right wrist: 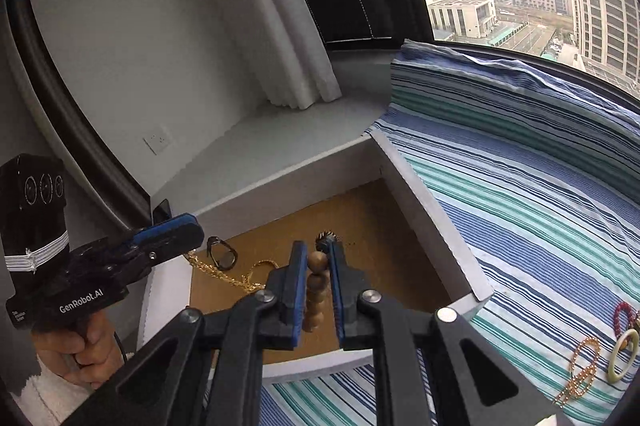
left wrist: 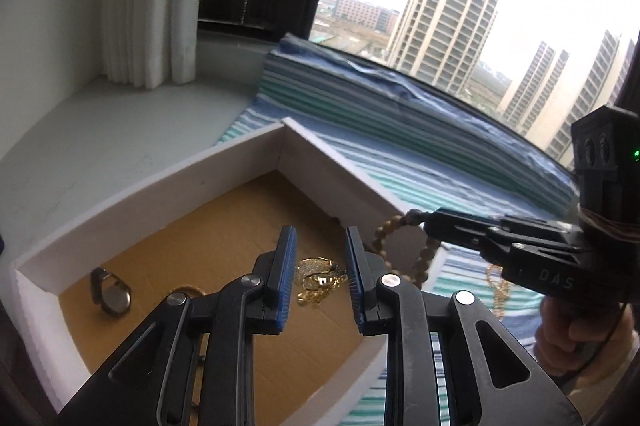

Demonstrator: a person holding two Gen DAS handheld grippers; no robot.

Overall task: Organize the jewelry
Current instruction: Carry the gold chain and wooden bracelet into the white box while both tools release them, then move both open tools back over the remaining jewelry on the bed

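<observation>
A white-walled box (left wrist: 236, 161) with a brown cardboard floor sits on a striped cloth (right wrist: 520, 226). In it lie a wristwatch (left wrist: 110, 294), a heap of gold jewelry (left wrist: 320, 278) and a gold chain (right wrist: 240, 278). My left gripper (left wrist: 320, 232) hovers over the box with a narrow gap between its blue pads and nothing in it. My right gripper (right wrist: 318, 250) is shut on a wooden bead bracelet (right wrist: 316, 282). In the left wrist view that bracelet (left wrist: 384, 238) hangs as a loop from the right gripper (left wrist: 430, 220) above the box's right wall.
More jewelry lies on the cloth to the right: a red bead bracelet (right wrist: 624, 314), a pale bangle (right wrist: 624, 350) and a gold chain (right wrist: 580, 366). A folded striped bundle (right wrist: 500, 85) lies against the window. White curtains (right wrist: 280, 45) hang over the sill at the back.
</observation>
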